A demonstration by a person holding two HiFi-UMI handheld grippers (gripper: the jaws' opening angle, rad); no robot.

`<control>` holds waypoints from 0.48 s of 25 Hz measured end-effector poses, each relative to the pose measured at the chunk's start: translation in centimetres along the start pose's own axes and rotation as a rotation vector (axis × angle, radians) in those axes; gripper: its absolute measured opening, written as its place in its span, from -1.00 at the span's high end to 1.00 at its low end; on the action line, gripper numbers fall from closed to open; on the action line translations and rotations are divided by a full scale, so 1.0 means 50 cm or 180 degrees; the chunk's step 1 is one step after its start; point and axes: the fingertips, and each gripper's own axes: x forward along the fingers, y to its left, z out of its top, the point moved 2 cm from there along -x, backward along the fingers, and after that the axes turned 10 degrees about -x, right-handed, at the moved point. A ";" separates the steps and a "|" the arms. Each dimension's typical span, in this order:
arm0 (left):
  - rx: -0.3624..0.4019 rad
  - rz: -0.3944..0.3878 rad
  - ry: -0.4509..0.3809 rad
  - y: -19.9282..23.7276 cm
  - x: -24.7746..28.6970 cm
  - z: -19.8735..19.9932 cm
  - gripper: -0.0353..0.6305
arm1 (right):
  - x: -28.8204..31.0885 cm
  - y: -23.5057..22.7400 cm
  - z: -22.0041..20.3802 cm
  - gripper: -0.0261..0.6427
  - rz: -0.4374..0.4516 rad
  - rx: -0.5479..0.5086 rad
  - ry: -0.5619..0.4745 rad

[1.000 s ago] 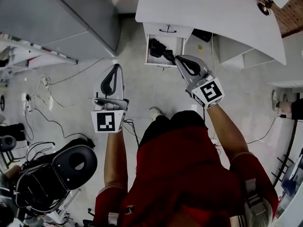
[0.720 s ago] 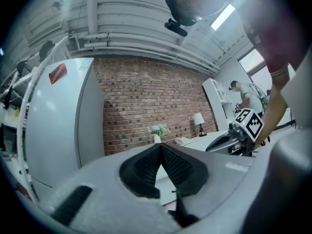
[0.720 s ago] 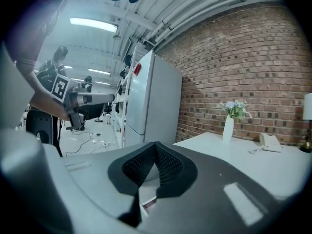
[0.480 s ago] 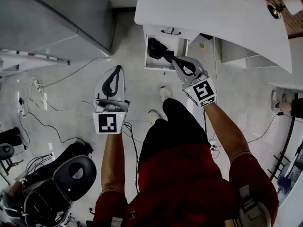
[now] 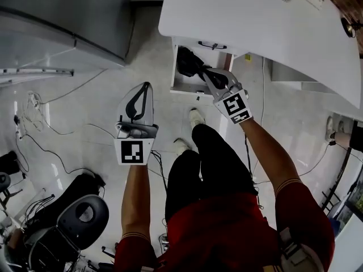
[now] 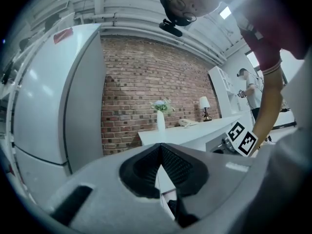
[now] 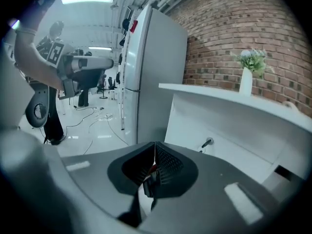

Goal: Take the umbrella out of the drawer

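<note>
The right gripper (image 5: 209, 72) has its jaws together, and the black umbrella (image 5: 189, 63) lies just beyond its tips in the open drawer (image 5: 182, 88) under the white desk (image 5: 244, 16). The left gripper (image 5: 146, 86), jaws also together, hangs over the floor, well apart from the drawer.

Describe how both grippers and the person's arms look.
Both the left gripper and right gripper are pale grey tapering shells with black ribbed inner pads, each ending in a white cube carrying black square markers. The person wears a red short-sleeved shirt with pale-trimmed cuffs; the forearms are bare.
</note>
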 end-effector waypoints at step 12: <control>-0.0020 0.0109 0.0156 0.079 0.076 -0.180 0.88 | 0.224 0.009 -0.254 0.47 0.0393 -0.0015 0.0576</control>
